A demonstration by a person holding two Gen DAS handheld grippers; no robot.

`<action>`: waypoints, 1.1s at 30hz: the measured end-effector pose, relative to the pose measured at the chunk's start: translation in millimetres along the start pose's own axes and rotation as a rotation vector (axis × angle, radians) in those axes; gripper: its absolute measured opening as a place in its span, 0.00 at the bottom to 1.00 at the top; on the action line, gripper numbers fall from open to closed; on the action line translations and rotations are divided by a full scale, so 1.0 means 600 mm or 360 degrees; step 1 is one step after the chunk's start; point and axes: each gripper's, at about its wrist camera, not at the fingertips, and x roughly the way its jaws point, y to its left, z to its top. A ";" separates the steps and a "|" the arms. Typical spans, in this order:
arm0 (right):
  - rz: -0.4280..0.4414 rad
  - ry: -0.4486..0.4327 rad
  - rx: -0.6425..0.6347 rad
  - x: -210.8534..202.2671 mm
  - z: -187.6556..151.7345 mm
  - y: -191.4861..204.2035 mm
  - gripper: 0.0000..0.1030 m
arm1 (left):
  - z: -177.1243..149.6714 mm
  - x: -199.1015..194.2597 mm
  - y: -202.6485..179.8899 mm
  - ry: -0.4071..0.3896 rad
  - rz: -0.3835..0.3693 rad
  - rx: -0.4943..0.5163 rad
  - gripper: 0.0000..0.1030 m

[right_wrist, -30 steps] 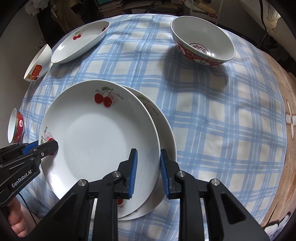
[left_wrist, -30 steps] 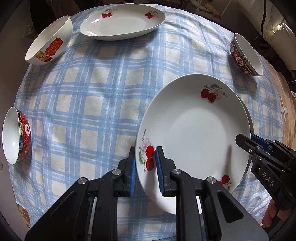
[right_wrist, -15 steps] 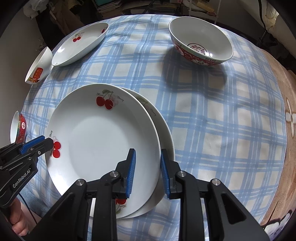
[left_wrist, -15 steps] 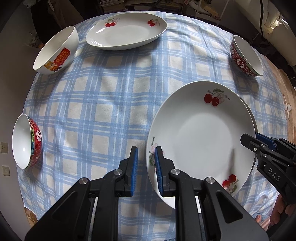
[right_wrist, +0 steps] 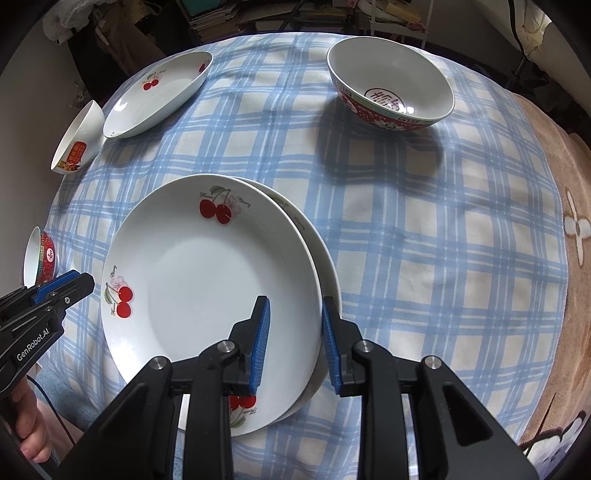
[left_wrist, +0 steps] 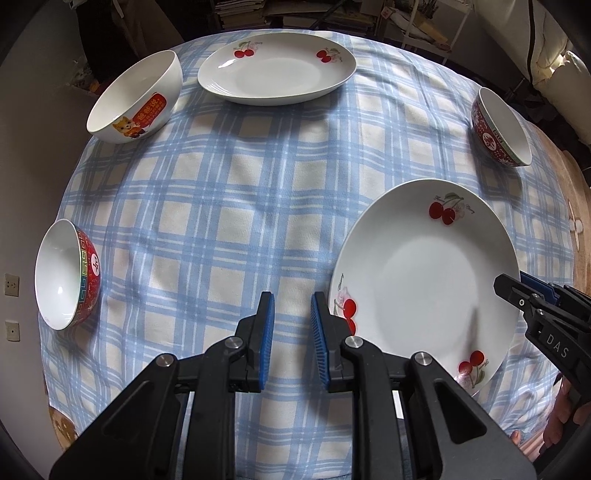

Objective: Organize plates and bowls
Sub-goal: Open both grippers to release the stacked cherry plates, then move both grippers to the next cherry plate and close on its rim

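soft daylight, faint shadows on tablecloth (left_wrist: 229, 221); strong fisheye bending, dark vignetted corners, sharp focus.

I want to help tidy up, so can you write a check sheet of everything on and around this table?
Surface: blue checked tablecloth, lying flat.
Job's things: top plate sits offset on lower plate; oval plate, white bowl, one red bowl and another red bowl stand apart.
Clutter: nothing seen.
Claws: left claw opening, nothing between its pads; right claw open, astride the stacked plates' rim.
Cables: thin cable beside a hand.
Surroundings: stacked books, brown rug, wall sockets.
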 end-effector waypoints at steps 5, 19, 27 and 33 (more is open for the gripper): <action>0.0001 -0.0018 0.0012 -0.013 -0.003 -0.001 0.34 | -0.009 -0.005 0.003 -0.0012 0.0013 0.0004 0.20; 0.0079 -0.0154 -0.0075 -0.043 0.015 0.025 0.69 | -0.001 -0.016 0.028 -0.0045 0.0002 -0.0040 0.29; 0.0142 -0.0279 -0.0081 -0.044 0.083 0.053 0.96 | 0.045 0.002 0.074 -0.0004 0.0107 -0.0069 0.65; 0.0228 -0.0313 -0.0074 -0.030 0.158 0.075 0.96 | 0.114 -0.005 0.101 -0.0063 0.0212 -0.0077 0.83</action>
